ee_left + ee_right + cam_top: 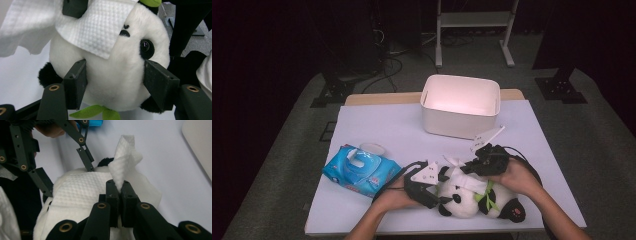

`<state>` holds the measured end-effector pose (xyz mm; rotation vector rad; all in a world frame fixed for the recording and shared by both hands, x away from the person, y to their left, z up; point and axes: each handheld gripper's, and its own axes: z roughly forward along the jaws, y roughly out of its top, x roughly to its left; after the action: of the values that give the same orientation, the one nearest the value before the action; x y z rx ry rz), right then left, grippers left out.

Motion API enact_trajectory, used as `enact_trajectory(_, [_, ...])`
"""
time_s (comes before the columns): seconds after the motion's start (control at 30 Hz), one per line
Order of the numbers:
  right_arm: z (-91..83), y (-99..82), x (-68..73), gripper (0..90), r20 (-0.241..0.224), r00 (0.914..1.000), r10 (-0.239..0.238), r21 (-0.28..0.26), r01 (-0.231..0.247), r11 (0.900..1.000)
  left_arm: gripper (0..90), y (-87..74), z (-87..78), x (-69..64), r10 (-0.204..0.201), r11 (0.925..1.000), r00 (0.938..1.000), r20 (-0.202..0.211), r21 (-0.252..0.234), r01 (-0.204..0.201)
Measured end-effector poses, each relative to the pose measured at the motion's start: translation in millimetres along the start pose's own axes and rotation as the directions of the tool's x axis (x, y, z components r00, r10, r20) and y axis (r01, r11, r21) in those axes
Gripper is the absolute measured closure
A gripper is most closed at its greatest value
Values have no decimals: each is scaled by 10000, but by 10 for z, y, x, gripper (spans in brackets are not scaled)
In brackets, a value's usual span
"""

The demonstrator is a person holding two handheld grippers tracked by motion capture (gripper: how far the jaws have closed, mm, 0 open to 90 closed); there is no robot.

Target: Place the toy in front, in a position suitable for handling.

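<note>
Two grippers at work near the table's (377, 125) front edge, both on a plush panda (472, 197) lying on its side there, right of the middle. Left gripper (434, 192) clamped on the panda's head, one pad (76, 81) pressed into the fur at each side of the face, seen close in the left gripper view. Right gripper (472, 166) pinched tight on a fold of white wipe (123, 165), jaws nearly touching with the cloth standing up between them; rest of the wipe draped over the panda's head and touching it. Green leaf (488, 196) at the panda's neck. Blue wipe pack (362, 171) flat toward the front left corner, well apart from the panda's body, just beside the left hand (394, 200). White bin (460, 106) upright at the back edge, near the middle.
</note>
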<state>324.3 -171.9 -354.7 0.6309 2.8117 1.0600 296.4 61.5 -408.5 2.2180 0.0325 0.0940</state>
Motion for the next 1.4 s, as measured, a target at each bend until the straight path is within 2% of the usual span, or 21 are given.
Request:
enact_trajectory(0.07, [48,30,2,858,147,9999,5,-104,-4,9999,366,-12,-1,21,-97,9999,9999,40,-49,97])
enact_trajectory(0.2, [72,36,-12,859,20,10000,-51,-202,51,9998,369,-30,-8,37,-139,9998,9999,-28,-128,139])
enact_trajectory(0.33, [-79,-46,75,859,-50,9995,-305,-381,303,9988,359,-34,-10,77,-387,9992,9991,-159,-130,385])
enact_trajectory(0.43, [-217,-118,229,859,-258,9986,-462,-774,440,9960,359,-28,20,109,-729,9970,9969,-288,-288,721])
enact_trajectory(0.5, [-201,-104,339,858,-296,9953,-922,-820,895,9926,360,-14,42,130,-851,9961,9957,-370,-270,841])
enact_trajectory(0.53, [-148,-75,411,858,-300,9924,-1194,-705,1170,9906,360,-12,44,135,-903,9956,9951,-398,-272,892])
enact_trajectory(0.63, [-5,-30,509,859,-271,9845,-1731,-201,1726,9848,354,-29,10,138,-951,9953,9947,-394,-211,943])
enact_trajectory(0.7, [8,-41,502,859,-363,9841,-1740,-183,1734,9847,351,-48,-26,128,-878,9959,9956,-328,-267,869])
enact_trajectory(0.8, [-87,-110,466,859,-408,9865,-1583,-372,1569,9869,351,-86,-74,126,-695,9976,9971,-319,3,696])
enact_trajectory(0.87, [-96,-132,472,859,-394,9863,-1600,-450,1582,9864,352,-101,-80,144,-799,9968,9965,-260,-33,799])
enact_trajectory(1.0, [24,-50,550,859,-407,9798,-1958,-254,1949,9805,365,-64,-32,112,-522,9986,9984,-200,55,523])
enact_trajectory(1.07, [75,-15,562,859,-463,9760,-2126,-225,2118,9771,362,-75,-41,110,-621,9981,9979,-158,-29,621])
enact_trajectory(1.1, [70,-16,556,859,-486,9775,-2054,-246,2044,9786,362,-83,-41,108,-733,9973,9972,-129,-113,732])
enact_trajectory(1.17, [24,-40,518,859,-543,9782,-2005,-319,1990,9795,362,-93,-35,109,-707,9974,9975,-86,-124,706])
enact_trajectory(1.33, [-154,-102,396,859,-292,9887,-1469,-761,1444,9866,360,-71,-28,100,-659,9977,9978,-86,-162,658])
enact_trajectory(1.4, [-124,-59,373,859,-255,9879,-1530,-880,1503,9847,359,-61,-37,103,-852,9954,9963,-62,-449,848])
